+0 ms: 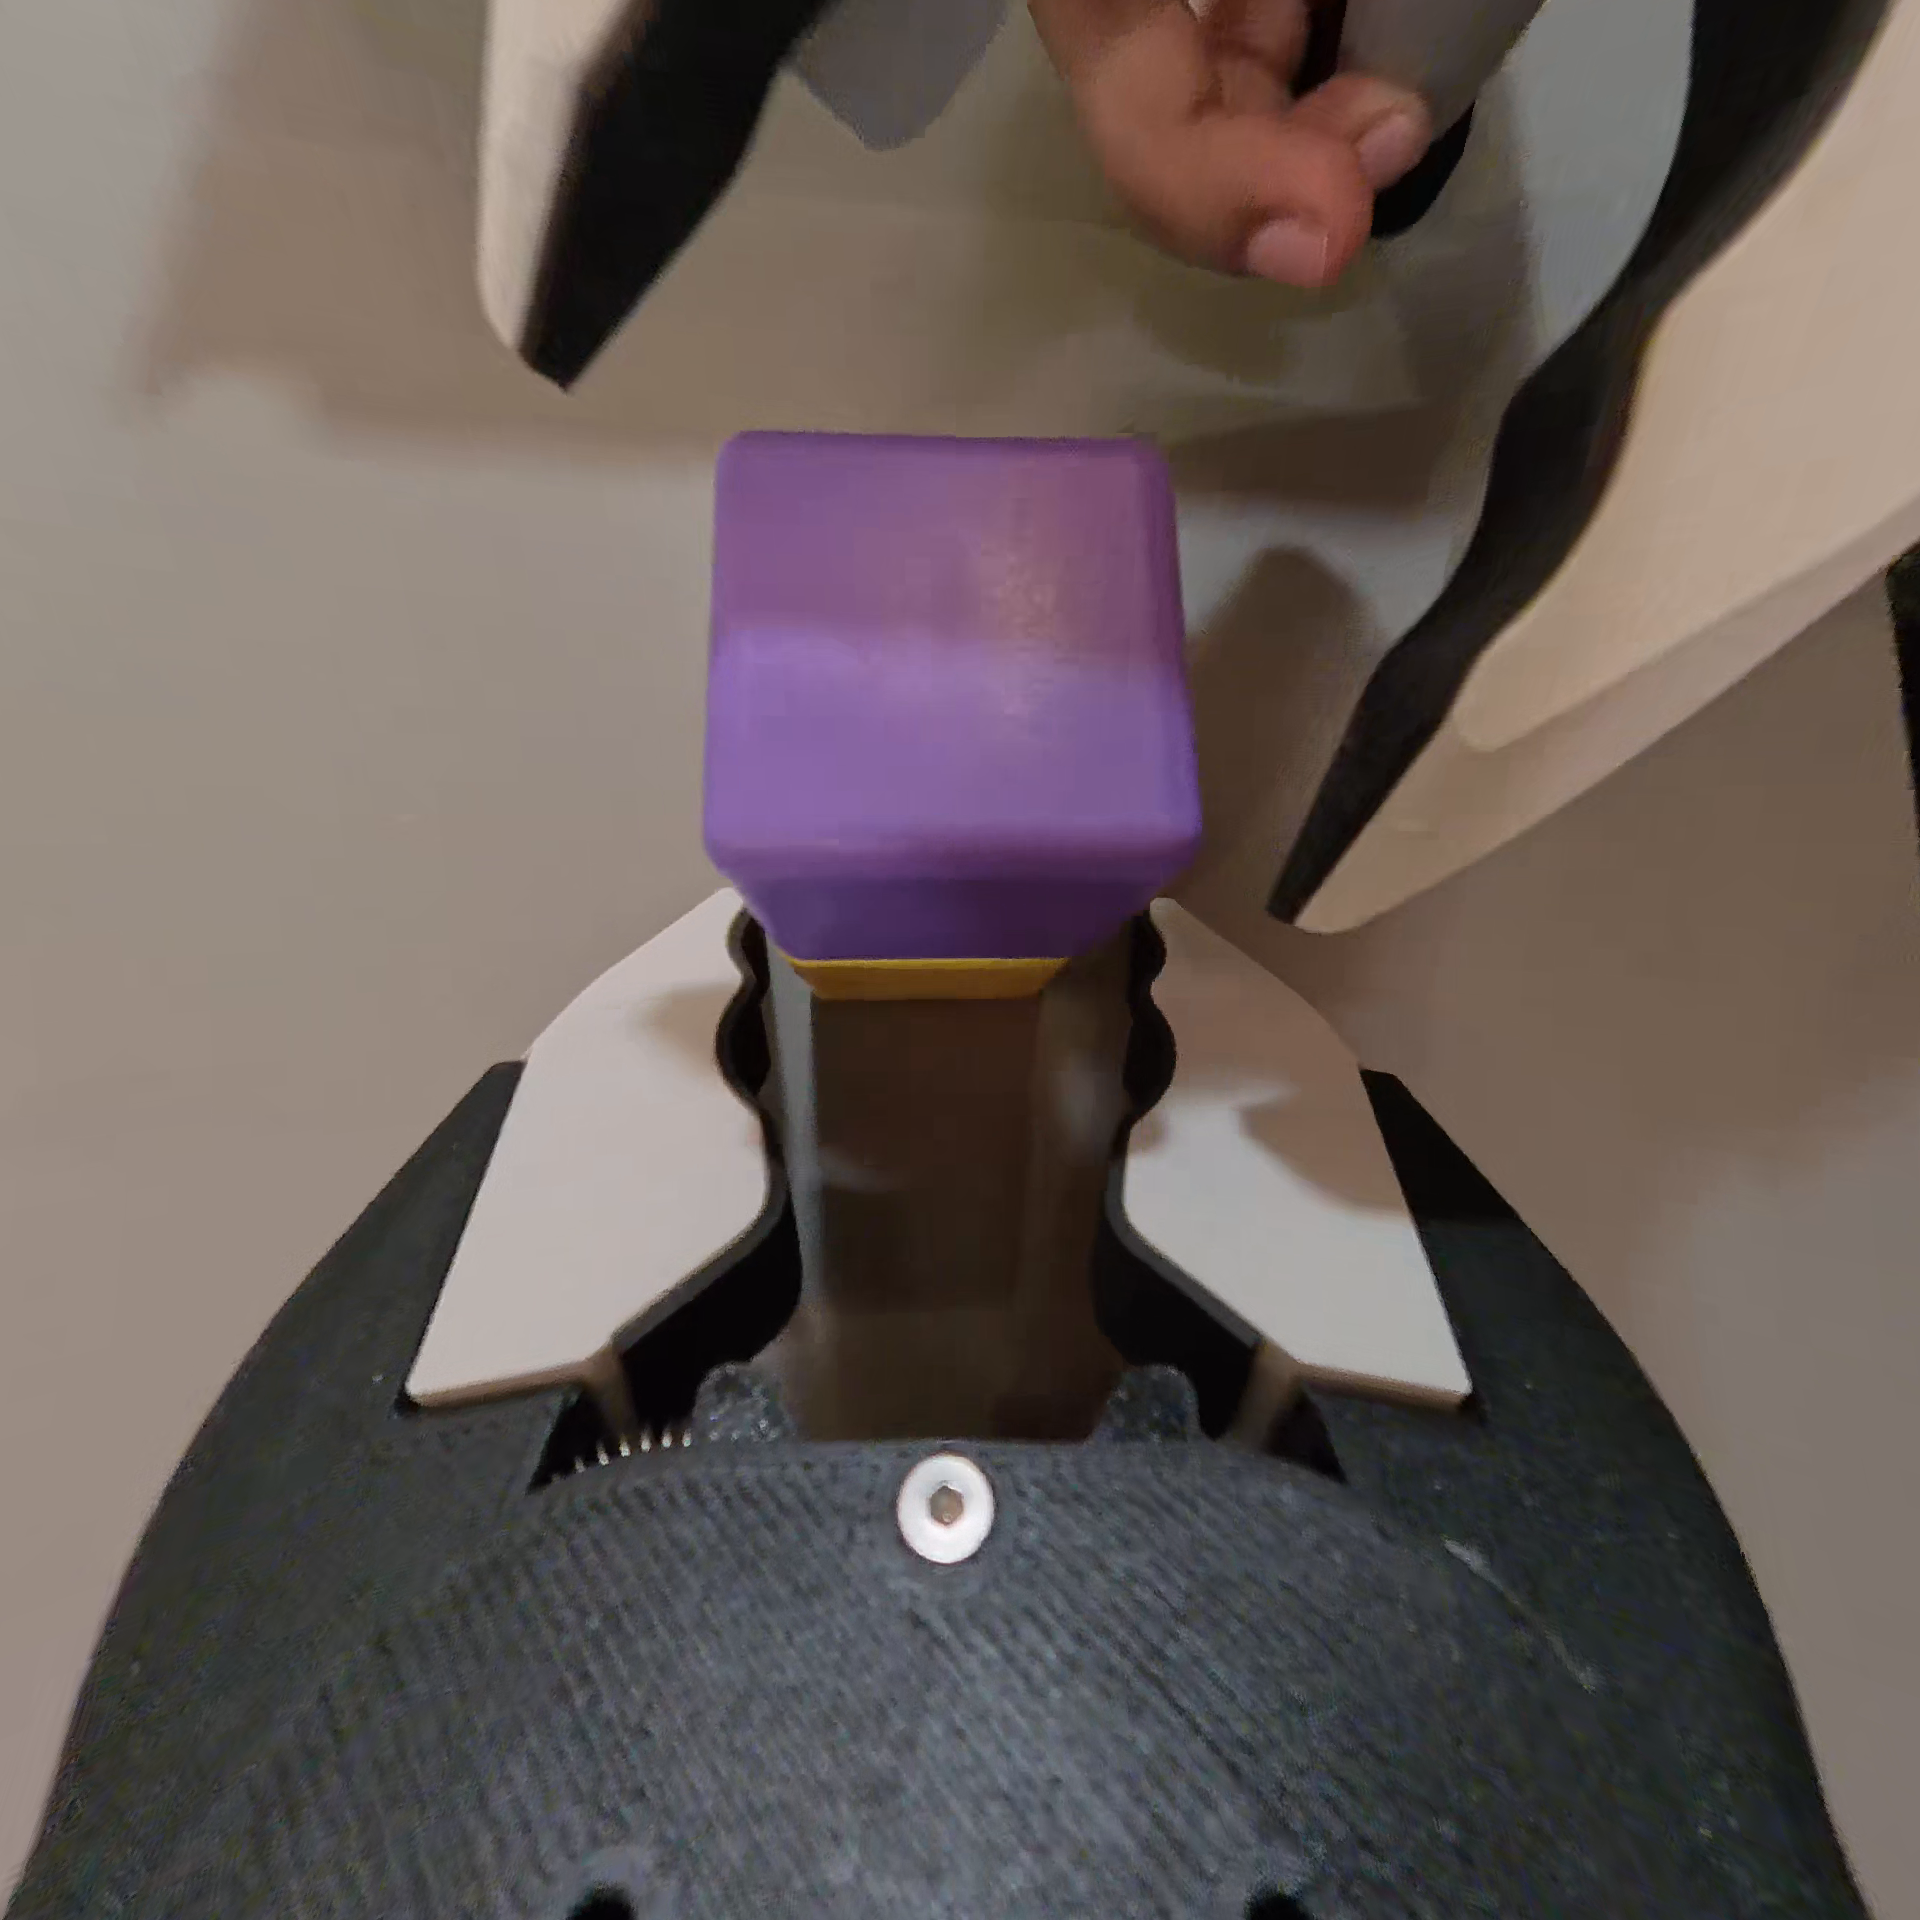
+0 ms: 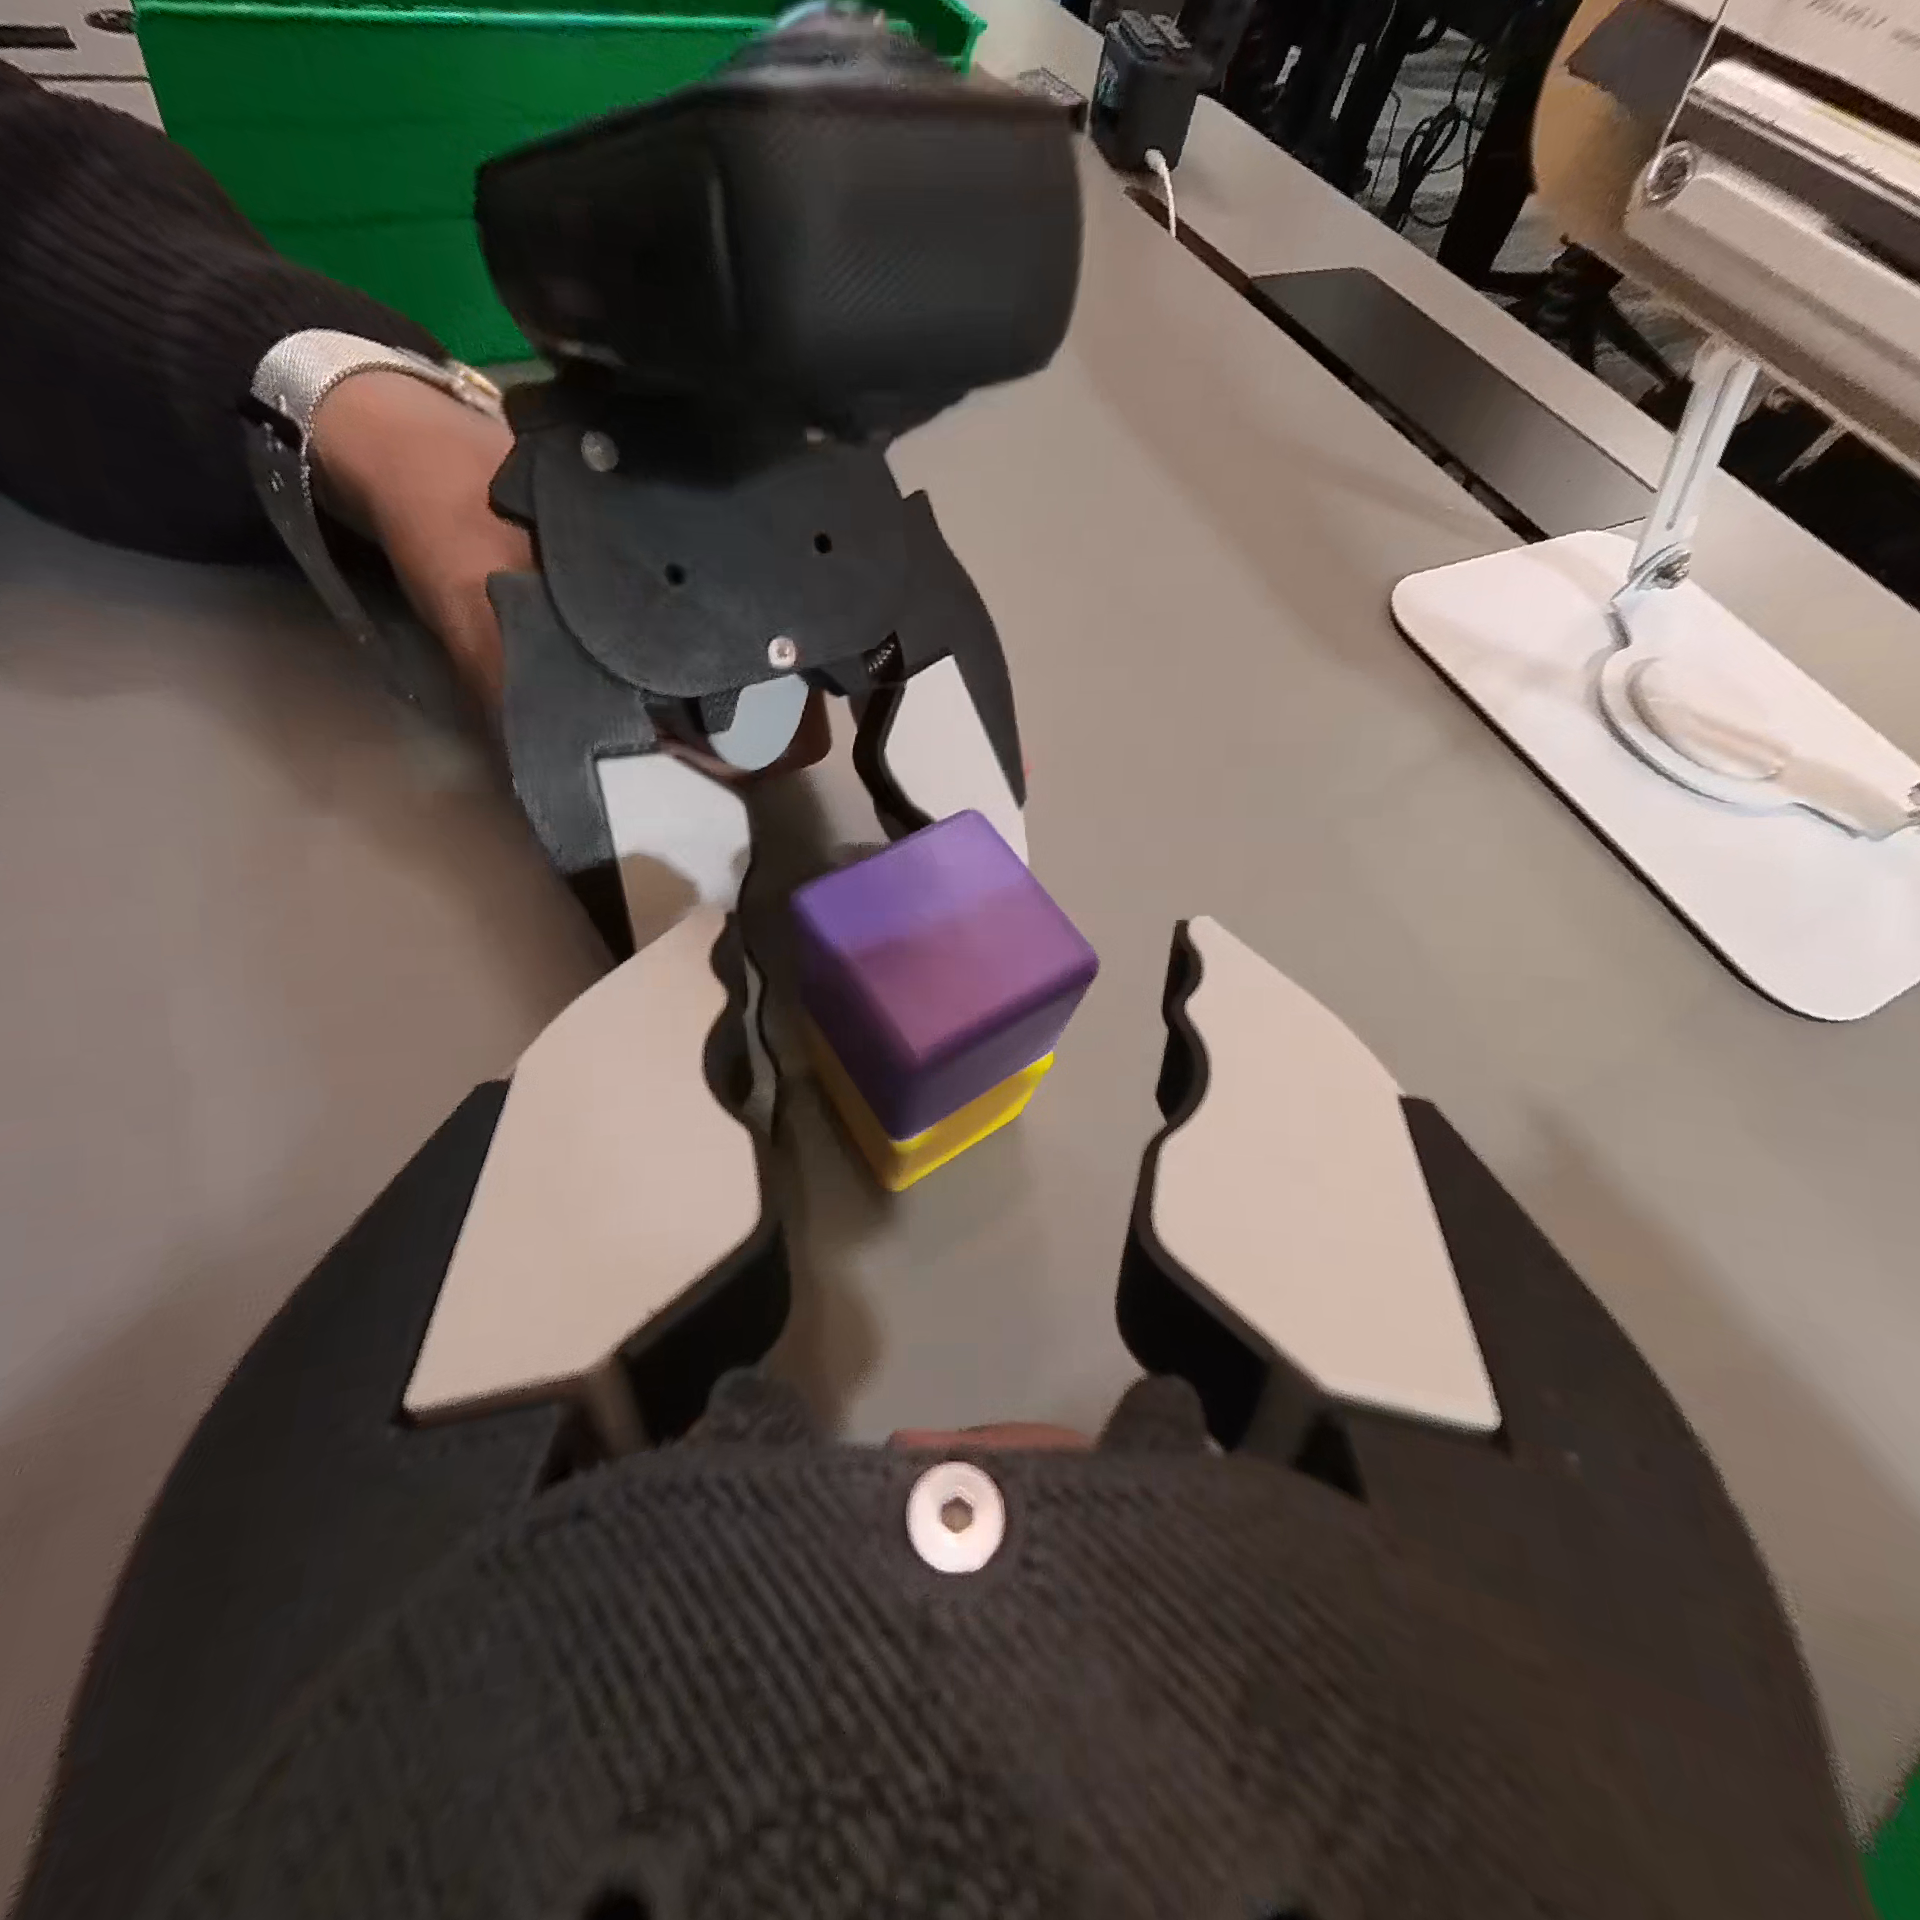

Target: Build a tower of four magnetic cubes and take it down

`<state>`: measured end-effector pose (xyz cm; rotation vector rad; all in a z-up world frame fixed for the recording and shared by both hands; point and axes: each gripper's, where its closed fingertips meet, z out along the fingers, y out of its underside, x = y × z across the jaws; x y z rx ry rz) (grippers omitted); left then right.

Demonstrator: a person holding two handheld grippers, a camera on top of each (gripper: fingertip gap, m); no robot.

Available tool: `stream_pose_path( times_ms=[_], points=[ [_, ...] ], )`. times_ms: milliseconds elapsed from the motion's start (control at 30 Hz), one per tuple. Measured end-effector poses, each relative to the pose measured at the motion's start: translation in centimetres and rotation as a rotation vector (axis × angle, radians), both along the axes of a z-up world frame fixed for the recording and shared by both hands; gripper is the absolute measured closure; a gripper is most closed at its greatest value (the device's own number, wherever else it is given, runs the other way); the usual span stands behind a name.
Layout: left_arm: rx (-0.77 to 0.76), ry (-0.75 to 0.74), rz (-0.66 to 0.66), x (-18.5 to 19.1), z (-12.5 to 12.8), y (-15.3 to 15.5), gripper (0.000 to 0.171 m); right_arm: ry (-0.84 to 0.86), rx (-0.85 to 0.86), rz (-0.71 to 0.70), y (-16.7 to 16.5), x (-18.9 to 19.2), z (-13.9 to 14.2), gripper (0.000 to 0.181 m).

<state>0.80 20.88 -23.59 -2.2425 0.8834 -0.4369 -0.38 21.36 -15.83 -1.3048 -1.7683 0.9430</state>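
The grey desk (image 2: 1247, 623) carries everything I see. Far behind the purple block (image 2: 935, 956) stands a green bin (image 2: 343, 156), and well off to the block's right is the flat white base of a stand (image 2: 1558, 727).

My right tool (image 2: 956, 935) comes at the purple block from the near side. Its jaws are wide apart and grip nothing, and the block sits just past its tips, closer to the left one. My left tool (image 1: 948, 930) points steeply down on the block's far side. Its jaws are also parted, with only shadowed desk between them. Its tips flank the foot of the purple block, but I cannot tell whether they touch it. A hand (image 1: 1236, 135) holds the right tool beyond the block.

The purple block rests on top of a yellow block (image 2: 956, 1132). It is turned a little, so it overhangs the yellow one on one side.

The risk I see is crowding, with four fingers close around a two-block stack. A nudge from either tool could slide the purple block off or tip both blocks. The two tools could also knock into each other. Both views are a bit blurred, so I judge the gaps poorly.
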Motion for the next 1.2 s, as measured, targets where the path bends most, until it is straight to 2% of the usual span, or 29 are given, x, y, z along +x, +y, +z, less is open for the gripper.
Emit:
stream_pose_path(
  times_ms=[167,233,367,600,733,867,1200],
  points=[
    [-0.051,-0.193,0.014,0.3,1.4,0.4,0.105,0.037,-0.055,0.016,-0.1,0.0,-0.2,0.105],
    [-0.093,-0.28,0.016,0.4,1.8,0.5,0.11,0.059,-0.09,0.015,-0.1,-0.1,0.0,0.106],
    [-0.118,-0.348,0.057,0.0,2.1,0.8,0.114,0.061,-0.077,-0.006,0.3,-0.2,-0.4,0.109],
    [-0.081,-0.289,0.015,0.5,2.0,0.4,0.118,0.079,-0.09,-0.005,0.2,-0.4,-0.7,0.112],
    [-0.045,-0.214,-0.039,1.2,1.7,-0.2,0.119,0.072,-0.119,0.047,-0.6,0.0,-1.1,0.116],
    [-0.023,-0.167,-0.051,1.3,1.5,-0.3,0.121,0.056,-0.075,0.074,-0.8,0.2,-2.0,0.123],
    [-0.083,-0.144,-0.047,1.2,0.6,-0.5,0.118,0.041,-0.119,0.114,-0.9,0.3,-1.9,0.128]
  ],
)
